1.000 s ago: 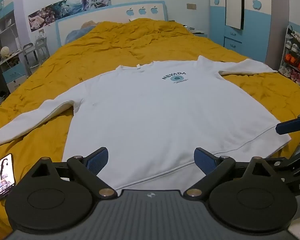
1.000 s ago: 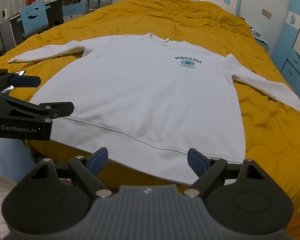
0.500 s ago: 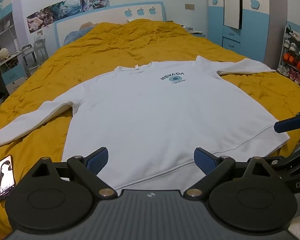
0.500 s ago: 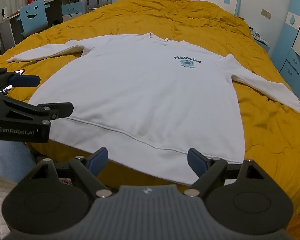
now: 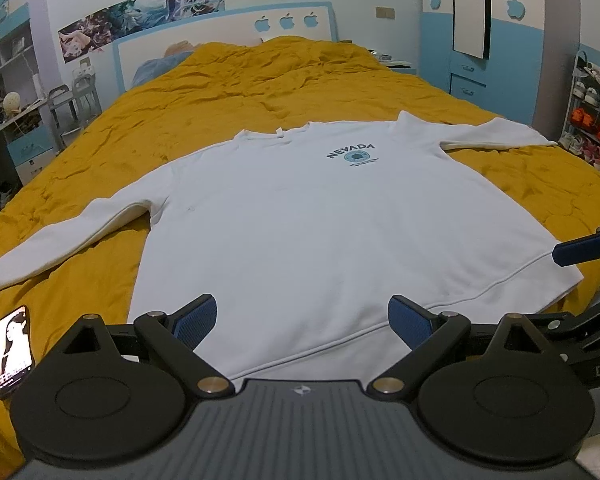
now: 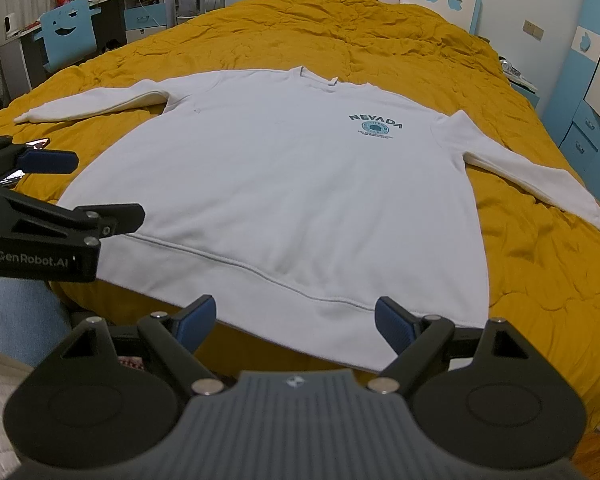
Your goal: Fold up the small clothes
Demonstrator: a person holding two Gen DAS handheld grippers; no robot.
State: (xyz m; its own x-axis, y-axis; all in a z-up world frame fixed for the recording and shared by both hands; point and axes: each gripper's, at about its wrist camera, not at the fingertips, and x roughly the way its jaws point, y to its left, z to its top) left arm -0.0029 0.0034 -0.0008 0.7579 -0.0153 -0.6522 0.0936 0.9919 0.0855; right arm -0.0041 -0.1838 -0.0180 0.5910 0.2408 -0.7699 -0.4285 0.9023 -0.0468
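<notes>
A white long-sleeved sweatshirt with a blue NEVADA print lies flat, face up, on the yellow bedspread, sleeves spread out to both sides. It also shows in the right wrist view. My left gripper is open and empty, just above the hem near the bed's front edge. My right gripper is open and empty, over the hem further right. The right gripper's blue fingertip shows at the right edge of the left wrist view. The left gripper's fingers show at the left of the right wrist view.
A phone with a lit screen lies on the bedspread at the front left. A desk and blue chair stand left of the bed. A blue wardrobe and a shoe rack stand to the right.
Both grippers have stayed open and almost still. The left wrist view has shifted slightly, so the sweatshirt sits a little lower left in frame.
</notes>
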